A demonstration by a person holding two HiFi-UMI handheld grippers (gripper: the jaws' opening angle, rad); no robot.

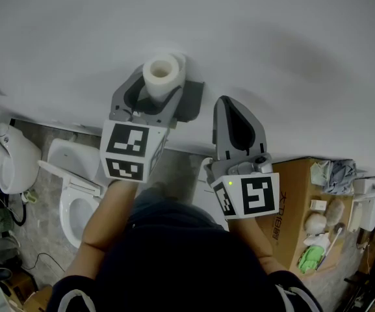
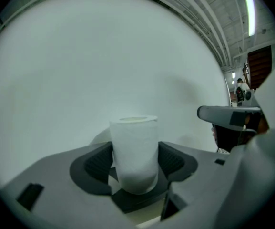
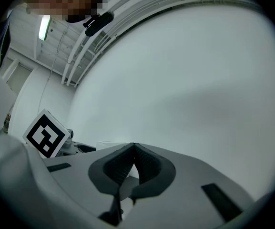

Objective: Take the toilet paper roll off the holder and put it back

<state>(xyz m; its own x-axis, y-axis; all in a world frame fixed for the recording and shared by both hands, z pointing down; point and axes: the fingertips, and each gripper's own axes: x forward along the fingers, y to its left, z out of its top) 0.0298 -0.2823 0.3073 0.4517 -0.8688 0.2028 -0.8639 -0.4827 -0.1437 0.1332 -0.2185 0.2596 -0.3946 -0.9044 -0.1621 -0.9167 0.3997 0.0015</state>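
Fingers [image 2: 95, 164] of the left gripper [image 2: 134, 162] are clamped on the toilet paper roll [image 2: 134, 151], one dark ribbed pad pressing each side of it. The roll stands upright between the pads, with its hollow core end facing the top of the frame. In the head view the roll [image 1: 163, 75] sits at upper centre, held in the left gripper [image 1: 156, 95] in front of the white wall [image 1: 291, 38]. The right gripper [image 3: 132, 159] has its two pads closed tip to tip with nothing between them. In the head view the right gripper [image 1: 232, 119] is just right of the left one and apart from the roll. Each gripper carries a marker cube, at centre left [image 1: 132, 151] and centre right [image 1: 252, 197]. A toilet [image 1: 77, 187] with its seat down occupies the lower left of the head view. A cardboard box [image 1: 294, 200] carrying small items occupies the lower right.
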